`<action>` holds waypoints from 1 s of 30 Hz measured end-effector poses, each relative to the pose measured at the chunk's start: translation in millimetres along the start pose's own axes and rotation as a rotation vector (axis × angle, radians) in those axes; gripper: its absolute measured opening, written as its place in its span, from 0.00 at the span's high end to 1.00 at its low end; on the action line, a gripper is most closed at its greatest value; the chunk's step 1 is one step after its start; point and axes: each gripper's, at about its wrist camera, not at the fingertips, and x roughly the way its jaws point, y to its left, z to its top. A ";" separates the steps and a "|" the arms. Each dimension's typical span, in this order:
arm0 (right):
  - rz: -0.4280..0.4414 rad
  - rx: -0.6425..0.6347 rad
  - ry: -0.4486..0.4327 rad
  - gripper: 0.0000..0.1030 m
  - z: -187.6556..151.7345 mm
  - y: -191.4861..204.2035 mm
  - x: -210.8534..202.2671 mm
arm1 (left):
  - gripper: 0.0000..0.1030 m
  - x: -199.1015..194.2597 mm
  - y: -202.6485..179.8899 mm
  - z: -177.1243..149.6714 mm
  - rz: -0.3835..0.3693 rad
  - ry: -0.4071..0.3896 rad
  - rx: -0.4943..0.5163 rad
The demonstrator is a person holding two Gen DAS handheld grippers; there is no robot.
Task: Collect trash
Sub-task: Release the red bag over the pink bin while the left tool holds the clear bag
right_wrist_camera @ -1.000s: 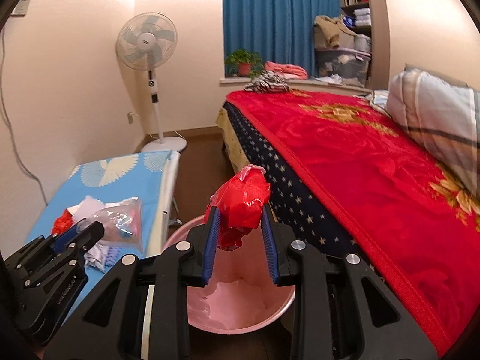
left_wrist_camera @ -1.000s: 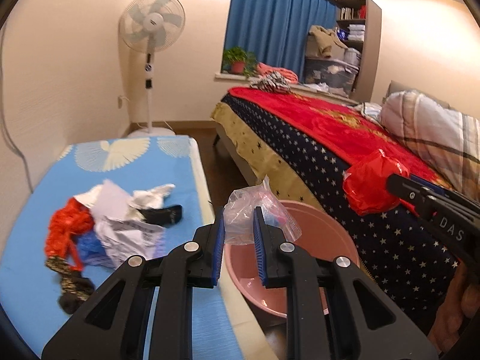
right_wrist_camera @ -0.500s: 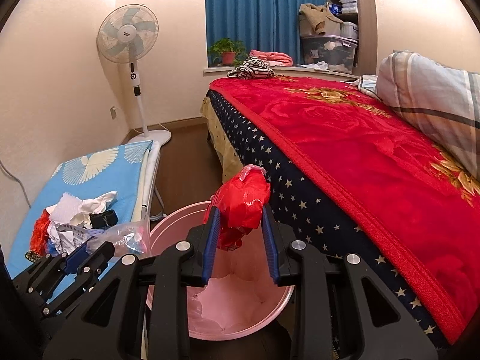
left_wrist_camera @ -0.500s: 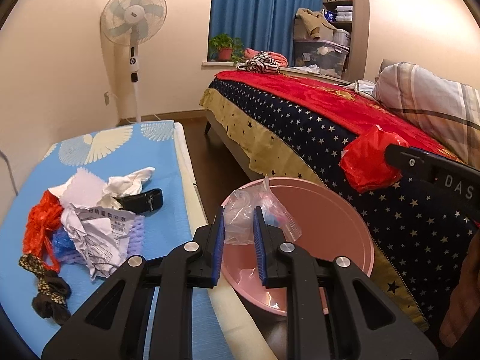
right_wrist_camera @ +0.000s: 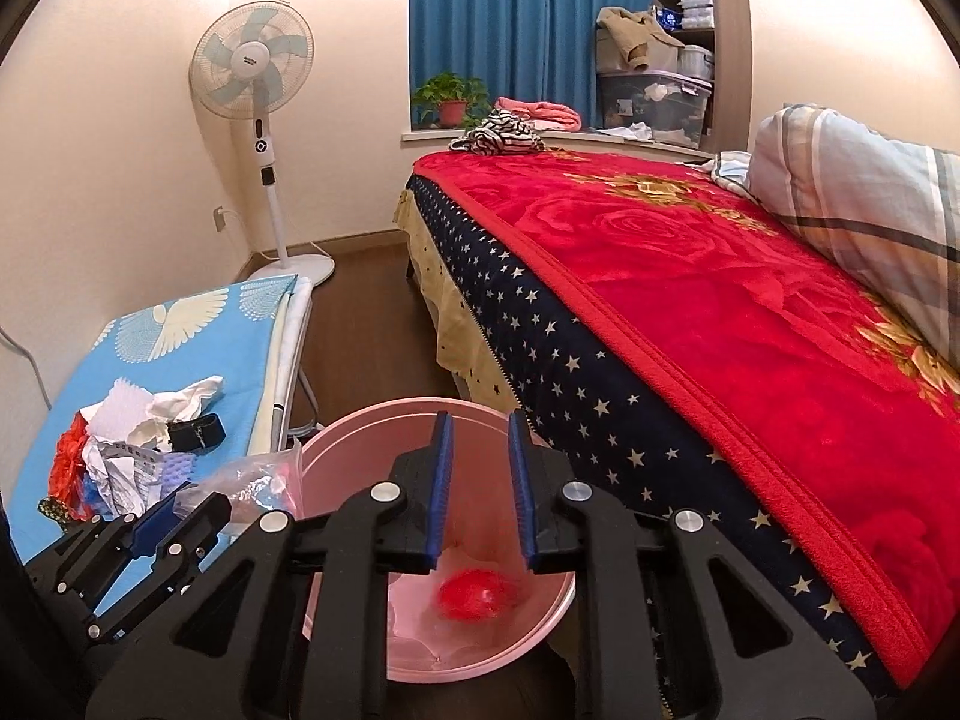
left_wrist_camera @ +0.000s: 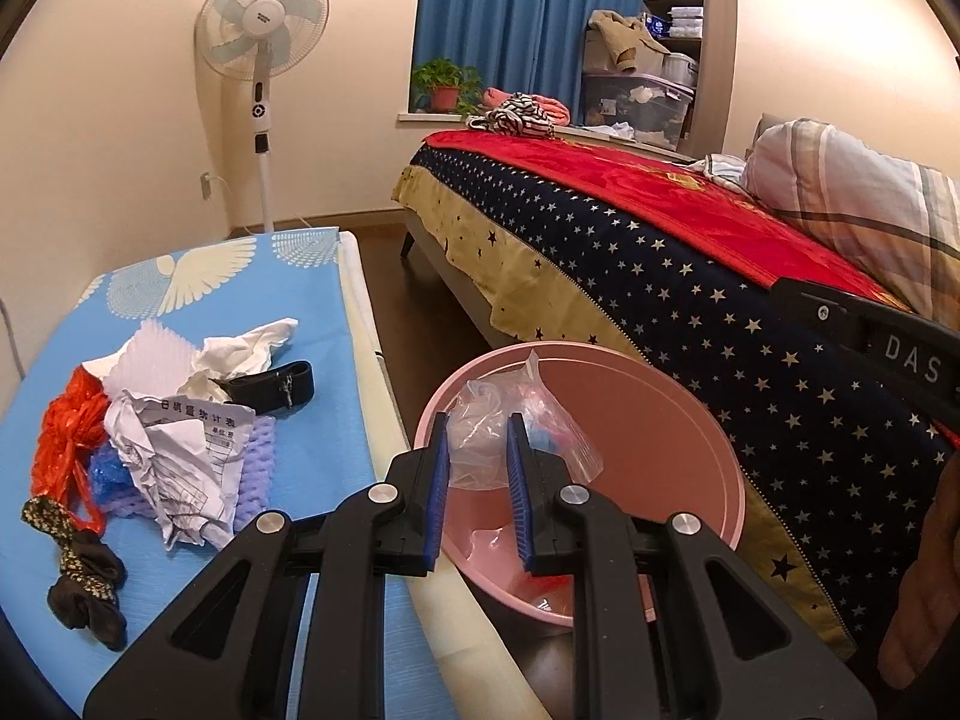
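A pink bin (left_wrist_camera: pixel 660 414) stands on the floor between the ironing board and the bed; it also shows in the right wrist view (right_wrist_camera: pixel 372 426). My left gripper (left_wrist_camera: pixel 477 438) is shut on a clear plastic bag (left_wrist_camera: pixel 486 420) and holds it over the bin's near left rim. My right gripper (right_wrist_camera: pixel 480 438) is open and empty above the bin. A red plastic bag (right_wrist_camera: pixel 477 594) lies inside the bin below it. More trash lies on the blue ironing board (left_wrist_camera: pixel 240 276): crumpled paper (left_wrist_camera: pixel 180 450), an orange net bag (left_wrist_camera: pixel 66 426), white tissue (left_wrist_camera: pixel 252 348).
A bed with a red blanket (right_wrist_camera: pixel 690 276) and starred cover runs along the right. A standing fan (left_wrist_camera: pixel 264 60) is at the far wall. A dark sock (left_wrist_camera: pixel 84 582) and a black band (left_wrist_camera: pixel 276 384) lie on the board. Wooden floor shows between board and bed.
My right gripper has opened and the red bag has dropped into the bin. Both grippers have moved lower toward the bin; the left still holds the clear bag.
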 end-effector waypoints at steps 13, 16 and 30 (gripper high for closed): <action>-0.003 0.030 -0.015 0.49 0.1 -1.6 -5.8 | 0.57 -5.0 10.8 -0.5 0.008 0.003 -0.026; 0.013 0.023 -0.023 0.50 -0.6 1.8 -10.8 | 0.57 -13.3 11.3 1.5 0.013 -0.011 -0.020; 0.061 -0.054 -0.064 0.50 -10.1 25.7 -38.9 | 0.58 -56.9 28.6 -0.5 0.042 -0.067 -0.018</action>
